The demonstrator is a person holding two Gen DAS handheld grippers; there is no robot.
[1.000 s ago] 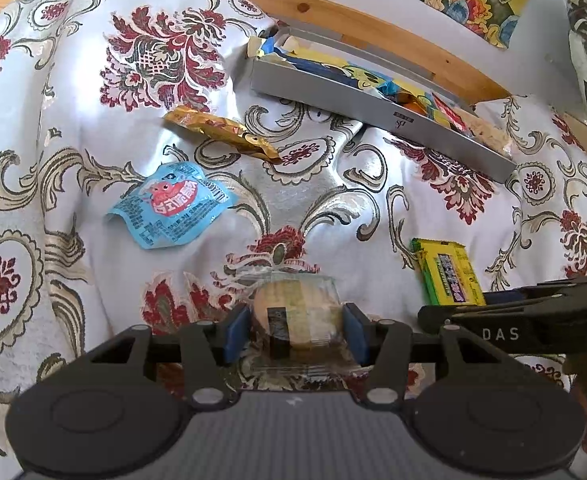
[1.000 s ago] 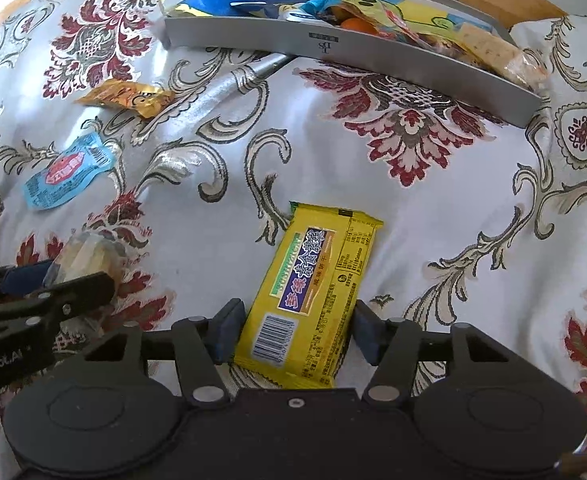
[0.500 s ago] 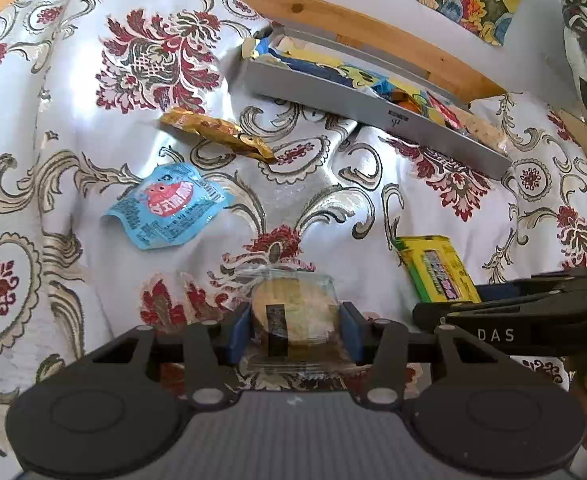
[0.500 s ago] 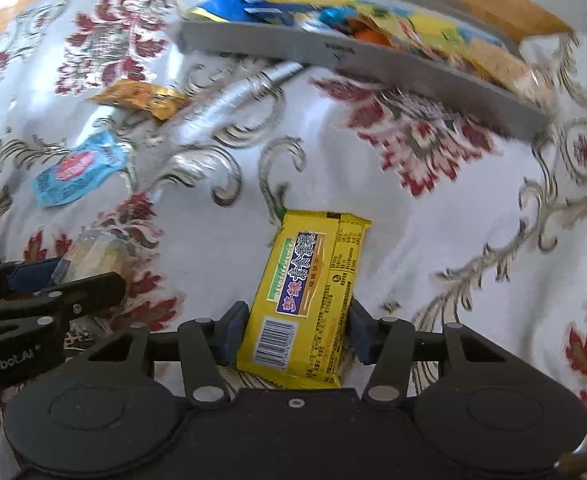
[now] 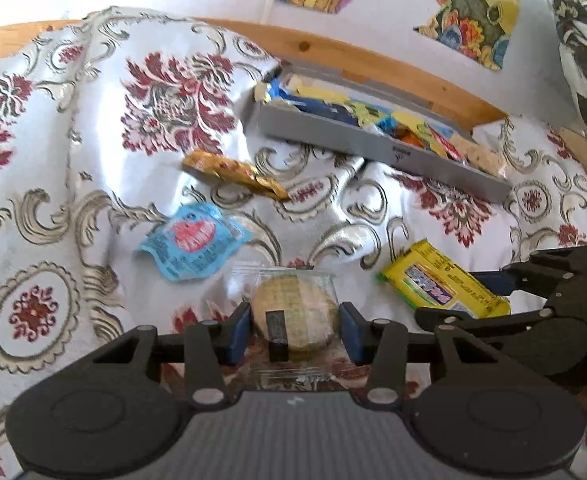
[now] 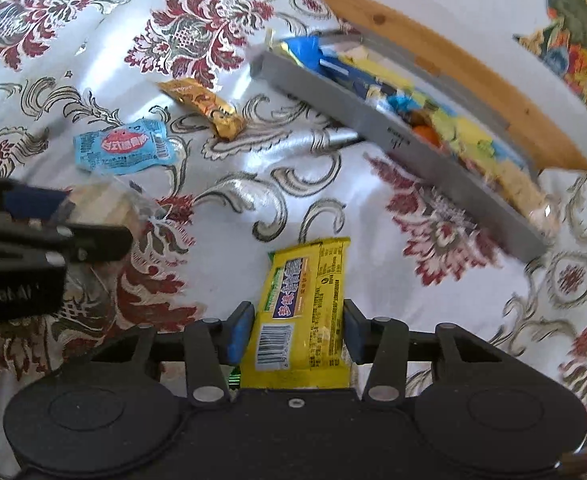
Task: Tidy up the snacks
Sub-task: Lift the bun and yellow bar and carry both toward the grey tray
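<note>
both hand-held grippers are loaded: the left hand-held gripper [image 5: 295,326] is clamped on a clear-wrapped round biscuit [image 5: 293,314], the right hand-held gripper [image 6: 295,330] on a yellow snack bar [image 6: 303,308]. this looks like the carry step, and next each needs moving ahead and rightward over the grey tray [image 5: 373,146], then letting go.

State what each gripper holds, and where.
Left gripper clamps the clear-wrapped round biscuit by its sides; right gripper clamps the yellow snack bar near its barcode end.
</note>
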